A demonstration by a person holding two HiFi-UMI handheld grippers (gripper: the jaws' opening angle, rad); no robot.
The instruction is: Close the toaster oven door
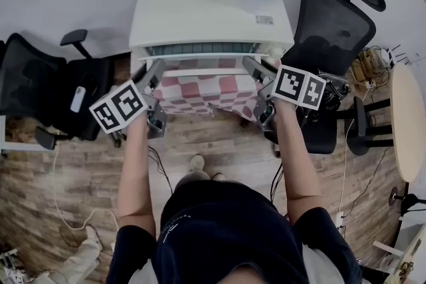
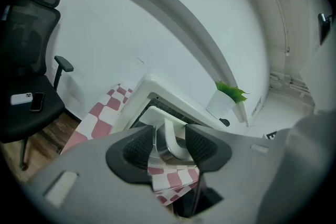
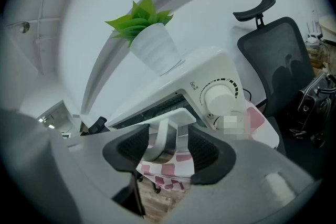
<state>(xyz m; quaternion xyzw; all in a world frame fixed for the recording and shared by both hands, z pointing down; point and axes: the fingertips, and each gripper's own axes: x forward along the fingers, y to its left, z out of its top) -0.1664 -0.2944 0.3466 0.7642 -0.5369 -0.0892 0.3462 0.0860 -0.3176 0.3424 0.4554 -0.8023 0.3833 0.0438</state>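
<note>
Left gripper [image 2: 169, 147] and right gripper [image 3: 167, 147] stand released, jaws loosely straddling the handle posts [image 3: 166, 136] at the toaster oven's [image 1: 210, 13] front, probably to push its part-open door [image 3: 181, 114] shut without clamping.

Door handle [image 2: 173, 140] between the fingers [image 2: 139, 147]

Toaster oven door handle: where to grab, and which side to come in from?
Grip the door handle at its two end posts, coming from the front. It is a straight bar standing off on posts, so jaws fit round each one: left gripper at one end, right gripper at the other.
</note>
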